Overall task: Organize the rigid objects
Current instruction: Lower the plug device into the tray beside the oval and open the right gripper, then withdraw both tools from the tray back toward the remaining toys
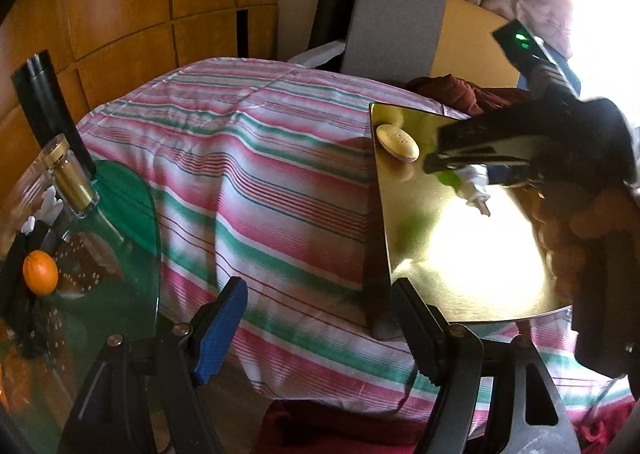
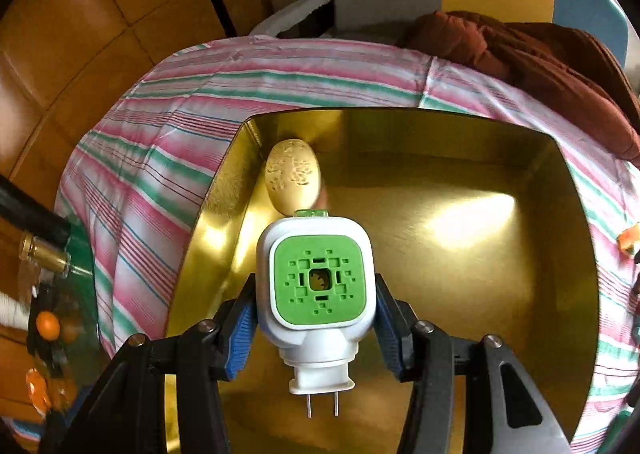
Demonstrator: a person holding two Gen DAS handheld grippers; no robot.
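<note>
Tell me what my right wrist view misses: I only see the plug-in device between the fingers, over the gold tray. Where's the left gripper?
Observer: The left gripper hangs open and empty over the striped cloth, beside the gold tray.
Operator: Anything else to sort?
Observer: An orange sits on the glass table, left of the cloth.
Operator: What's next to it?
Observer: A bottle with a gold cap lies tilted on that table.
</note>
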